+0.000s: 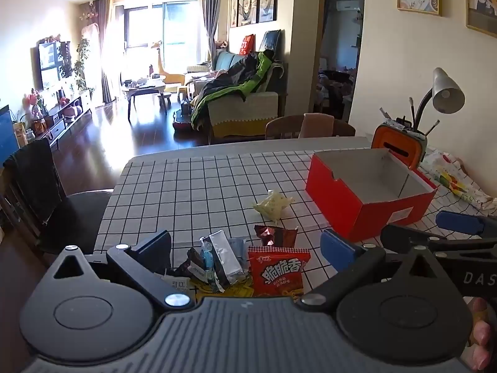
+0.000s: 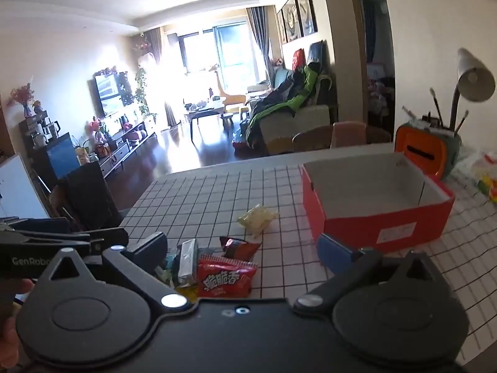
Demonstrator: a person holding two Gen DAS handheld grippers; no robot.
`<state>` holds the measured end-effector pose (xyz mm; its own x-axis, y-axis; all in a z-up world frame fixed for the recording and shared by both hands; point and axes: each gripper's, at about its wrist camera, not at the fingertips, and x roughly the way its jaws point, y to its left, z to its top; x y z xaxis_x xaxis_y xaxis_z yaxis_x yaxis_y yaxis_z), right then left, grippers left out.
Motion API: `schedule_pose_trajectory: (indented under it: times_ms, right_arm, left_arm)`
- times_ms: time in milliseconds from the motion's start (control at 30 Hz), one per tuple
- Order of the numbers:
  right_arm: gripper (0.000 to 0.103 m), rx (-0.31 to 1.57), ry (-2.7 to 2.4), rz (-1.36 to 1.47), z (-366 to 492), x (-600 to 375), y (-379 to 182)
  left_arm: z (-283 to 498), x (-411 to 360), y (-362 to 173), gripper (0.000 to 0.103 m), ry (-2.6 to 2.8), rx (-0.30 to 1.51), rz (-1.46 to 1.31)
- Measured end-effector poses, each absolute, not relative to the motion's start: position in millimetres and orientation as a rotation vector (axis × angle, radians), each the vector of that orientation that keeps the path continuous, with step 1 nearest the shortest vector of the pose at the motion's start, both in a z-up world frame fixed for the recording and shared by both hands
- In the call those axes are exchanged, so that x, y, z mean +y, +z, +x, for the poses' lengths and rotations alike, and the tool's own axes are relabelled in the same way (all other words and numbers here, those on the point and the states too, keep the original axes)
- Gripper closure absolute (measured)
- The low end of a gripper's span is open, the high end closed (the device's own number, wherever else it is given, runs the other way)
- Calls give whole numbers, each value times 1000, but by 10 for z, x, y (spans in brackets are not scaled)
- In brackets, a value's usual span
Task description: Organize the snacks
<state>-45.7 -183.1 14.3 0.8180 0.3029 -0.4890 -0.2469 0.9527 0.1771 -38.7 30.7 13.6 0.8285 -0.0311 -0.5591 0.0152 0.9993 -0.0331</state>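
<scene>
Snacks lying loose beside an empty red box on the checked bench, both sets of jaws standing wide apart and holding nothing.

Nearest, the left gripper (image 1: 245, 245) and right gripper (image 2: 245, 245) are hovering over the bench (image 1: 192, 186), tilted downward, each with the snack pile between its fingers but untouched. A red noodle packet (image 1: 278, 275) is lying nearest in the pile, a silver foil bar (image 1: 225, 256) just left of it and a dark red wrapper (image 1: 275, 234) just behind. Farther out, a pale yellow bag (image 1: 273, 203) is sitting alone, left of the red box (image 1: 369, 192). Behind the box an orange holder (image 1: 400, 147) and a grey lamp (image 1: 445, 91) are standing.
</scene>
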Motion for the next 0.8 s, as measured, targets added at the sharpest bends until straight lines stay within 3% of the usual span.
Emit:
schedule_pose_trajectory:
  times_ms: [800]
  right_arm:
    - [0, 517, 213, 24, -468, -1860, 157]
  left_arm:
    - [-382, 336, 131, 0, -48, 593, -51]
